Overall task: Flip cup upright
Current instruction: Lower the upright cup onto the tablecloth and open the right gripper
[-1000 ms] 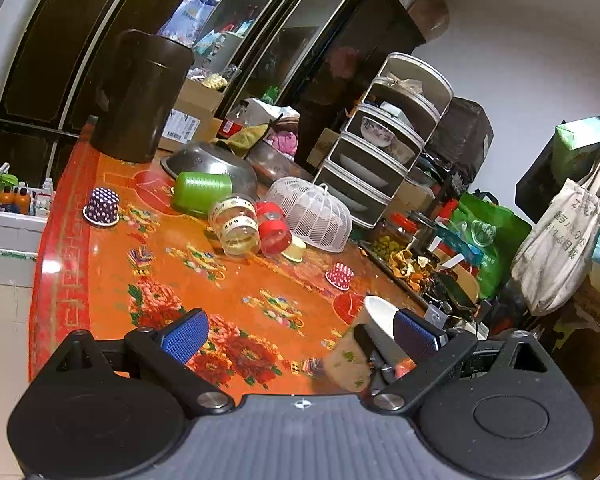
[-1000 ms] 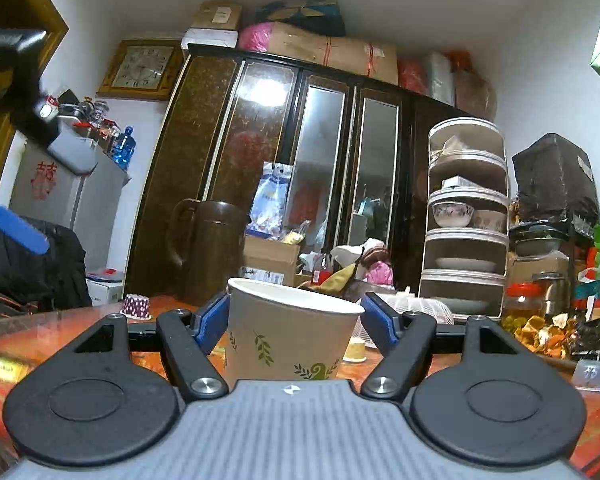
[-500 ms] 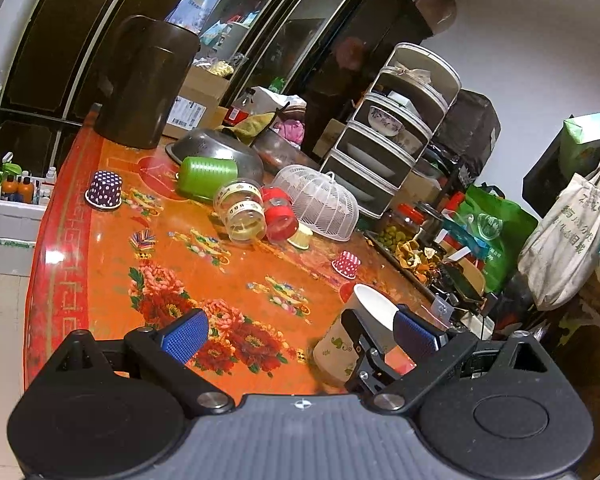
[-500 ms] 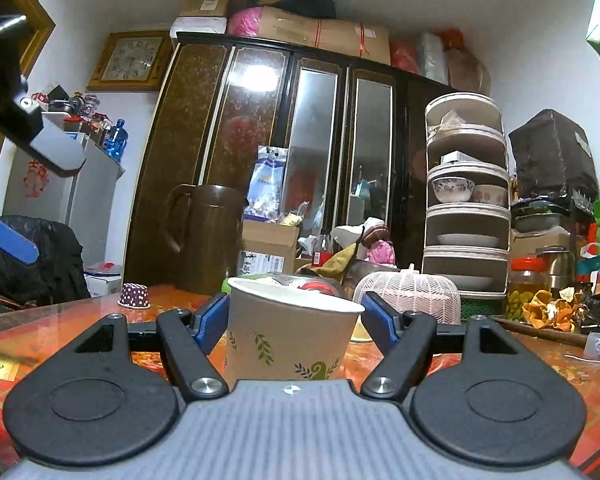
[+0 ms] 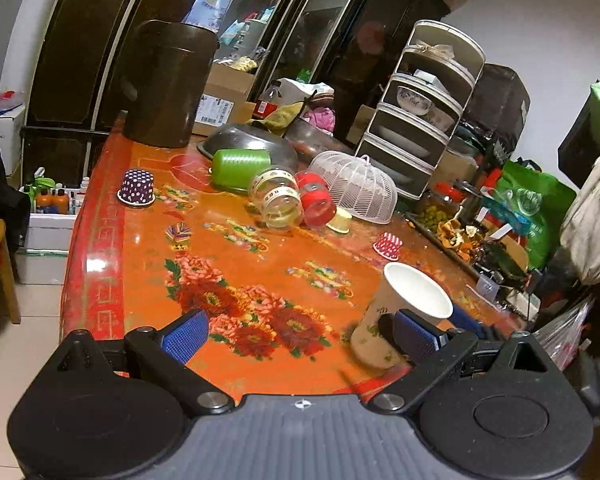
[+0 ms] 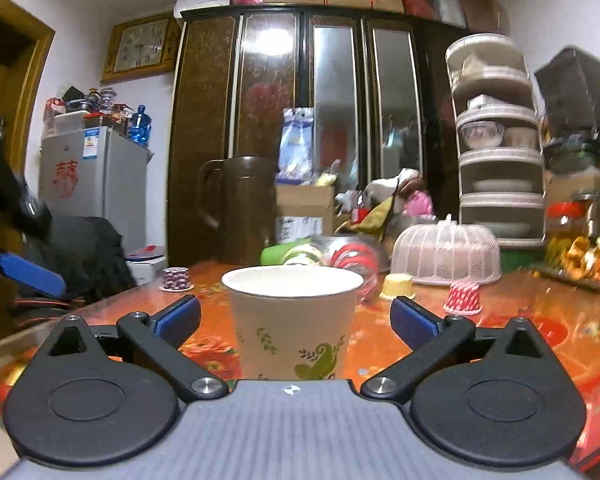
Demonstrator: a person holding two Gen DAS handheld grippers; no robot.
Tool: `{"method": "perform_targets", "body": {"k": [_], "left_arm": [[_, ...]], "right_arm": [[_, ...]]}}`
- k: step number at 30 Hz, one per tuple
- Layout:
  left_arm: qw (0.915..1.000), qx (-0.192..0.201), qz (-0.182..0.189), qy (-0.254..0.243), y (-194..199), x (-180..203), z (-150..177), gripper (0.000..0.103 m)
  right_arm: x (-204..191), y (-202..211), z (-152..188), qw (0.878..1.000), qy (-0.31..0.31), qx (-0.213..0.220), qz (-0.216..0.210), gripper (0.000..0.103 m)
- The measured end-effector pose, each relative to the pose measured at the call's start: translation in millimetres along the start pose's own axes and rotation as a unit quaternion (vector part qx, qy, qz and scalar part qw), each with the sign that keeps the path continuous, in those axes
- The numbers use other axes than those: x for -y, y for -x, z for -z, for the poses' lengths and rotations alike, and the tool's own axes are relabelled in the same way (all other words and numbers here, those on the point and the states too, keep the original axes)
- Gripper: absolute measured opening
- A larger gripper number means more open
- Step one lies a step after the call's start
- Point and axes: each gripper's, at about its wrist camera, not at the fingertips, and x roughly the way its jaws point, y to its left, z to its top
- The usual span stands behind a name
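A beige paper cup (image 6: 292, 324) with a leaf print stands upright on the orange floral table (image 6: 512, 320), mouth up. My right gripper (image 6: 294, 316) is open, its blue pads standing clear of the cup on both sides. In the left wrist view the same cup (image 5: 400, 312) stands at the lower right, with the right gripper's pads beside it. My left gripper (image 5: 300, 330) is open and empty, above the table's near edge (image 5: 96, 280), left of the cup.
Further back on the table lie a green cup (image 5: 240, 168), a clear jar (image 5: 278, 200) and a red jar (image 5: 316, 200). A white mesh food cover (image 5: 356, 188), small paper cups (image 5: 388, 245), a purple dotted cup (image 5: 137, 187) and a brown jug (image 5: 168, 84) stand around.
My right gripper has opened and its pads have come off the cup, which stays upright on the table. The left gripper has pulled back and the view shifted slightly.
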Motion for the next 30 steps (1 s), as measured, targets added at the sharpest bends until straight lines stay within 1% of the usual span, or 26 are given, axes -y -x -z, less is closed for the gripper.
{"method": "perform_targets", "body": {"k": [2, 5, 6, 8, 10, 11, 15, 17, 20, 22, 30], "left_arm": [[0.9998, -0.001, -0.016, -0.013, 1, 3, 2, 0.1], [0.9982, 0.0, -0.046, -0.039, 6, 12, 2, 0.1], [0.9977, -0.002, -0.051, -0.046, 9, 16, 1, 0.1], [0.9966, 0.001, -0.053, -0.064, 18, 27, -3, 0.1], [0.995, 0.006, -0.052, -0.085, 31, 41, -6, 0.1], [0.9941, 0.004, -0.052, -0.095, 38, 50, -10, 0.1], [0.9924, 0.005, -0.03, -0.119, 62, 77, -25, 0.1], [0.9916, 0.009, -0.018, -0.128, 71, 86, -31, 0.1], [0.992, -0.013, -0.021, -0.124, 71, 92, -37, 0.1], [0.9926, -0.012, -0.017, -0.12, 70, 93, -38, 0.1], [0.992, -0.026, -0.035, -0.118, 58, 90, -34, 0.1]], "right_arm": [[5, 11, -7, 1.0, -0.017, -0.018, -0.011, 0.102], [16, 28, -24, 0.996, -0.065, -0.059, -0.006, 0.102], [21, 35, -33, 0.993, -0.082, -0.082, -0.007, 0.102], [25, 46, -50, 0.99, -0.087, -0.115, 0.01, 0.102], [24, 57, -69, 0.987, -0.072, -0.142, 0.033, 0.102], [23, 62, -76, 0.986, -0.063, -0.151, 0.037, 0.102], [15, 85, -100, 0.986, -0.045, -0.161, 0.023, 0.102], [10, 86, -107, 0.985, -0.036, -0.165, 0.023, 0.102], [10, 80, -116, 0.985, -0.034, -0.17, 0.018, 0.102], [12, 79, -118, 0.984, -0.041, -0.172, 0.02, 0.102], [25, 72, -108, 0.979, -0.064, -0.19, 0.02, 0.102]]}}
